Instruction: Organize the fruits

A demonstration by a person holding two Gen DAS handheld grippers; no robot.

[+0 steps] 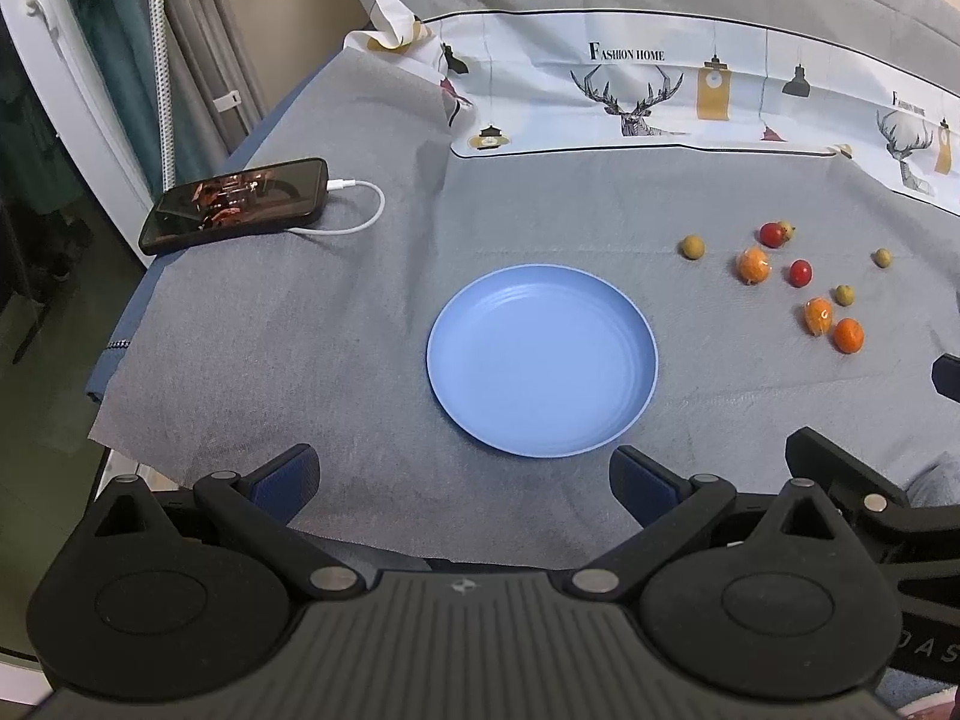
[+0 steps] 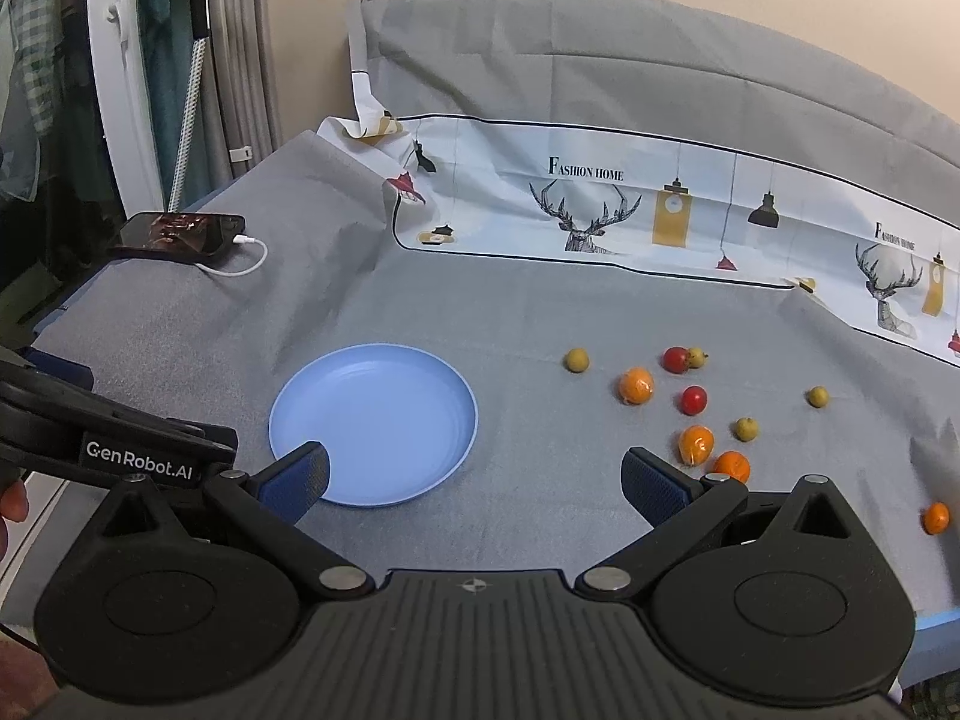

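Note:
An empty blue plate (image 1: 480, 336) (image 2: 300, 396) lies on the grey cloth. To its right lie several small fruits: orange ones (image 1: 752, 264) (image 2: 636, 385), red ones (image 1: 800, 272) (image 2: 693, 399) and yellow-green ones (image 1: 692, 246) (image 2: 576, 359). One more orange fruit (image 2: 936, 517) lies alone at the far right. My left gripper (image 1: 465, 480) is open and empty, just short of the plate's near rim. My right gripper (image 2: 474, 483) is open and empty, its left finger over the plate's near edge, its right finger close to two orange fruits (image 2: 732, 466).
A black phone (image 1: 237, 204) (image 2: 177, 235) on a white charging cable (image 1: 354, 210) lies at the table's far left corner. A printed white cloth (image 1: 660, 90) (image 2: 600, 198) runs along the back. The table's left edge drops off beside the phone.

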